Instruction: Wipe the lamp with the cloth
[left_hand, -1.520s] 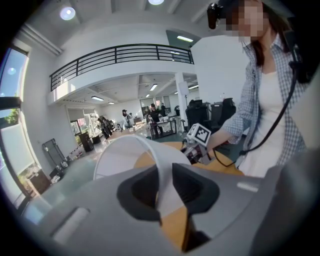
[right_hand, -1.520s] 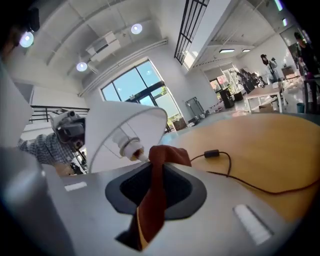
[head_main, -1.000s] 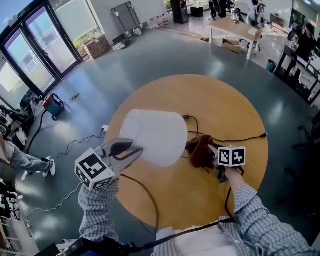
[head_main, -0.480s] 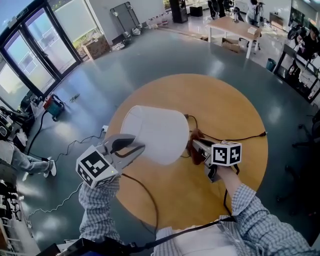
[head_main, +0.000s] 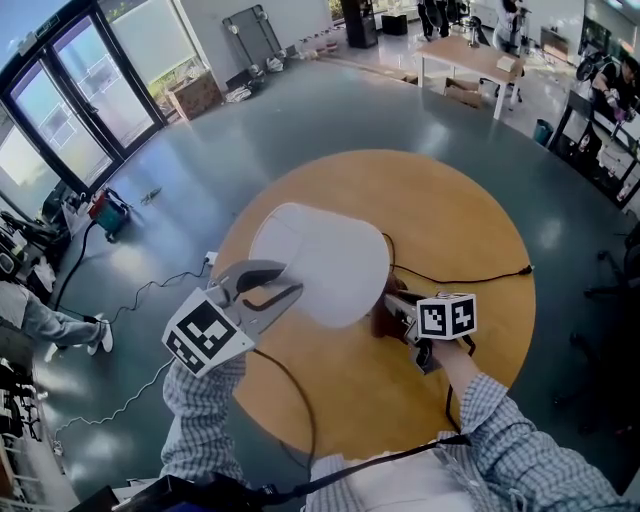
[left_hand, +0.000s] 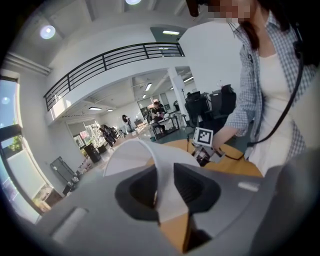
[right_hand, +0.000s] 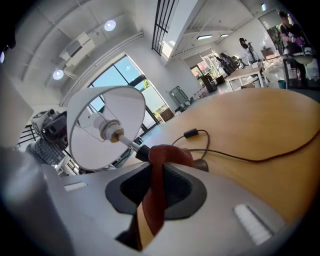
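Left tool (head_main: 283, 290): jaws opening, with the thin white rim of the lamp (head_main: 320, 262) shade between them; as far as I can see the pads are on it. Lamp leans over the round wooden worktop (head_main: 450, 210), the shade's open underside facing my right tool (head_main: 395, 303). Right tool is clamped on the folded brown cloth (right_hand: 159, 172), close by the lamp's stem under the shade; I cannot tell if they touch. Black cord (right_hand: 240, 159) trails across the worktop.

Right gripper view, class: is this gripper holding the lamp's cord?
No: the right gripper is shut on the brown cloth, while the cord lies on the table.
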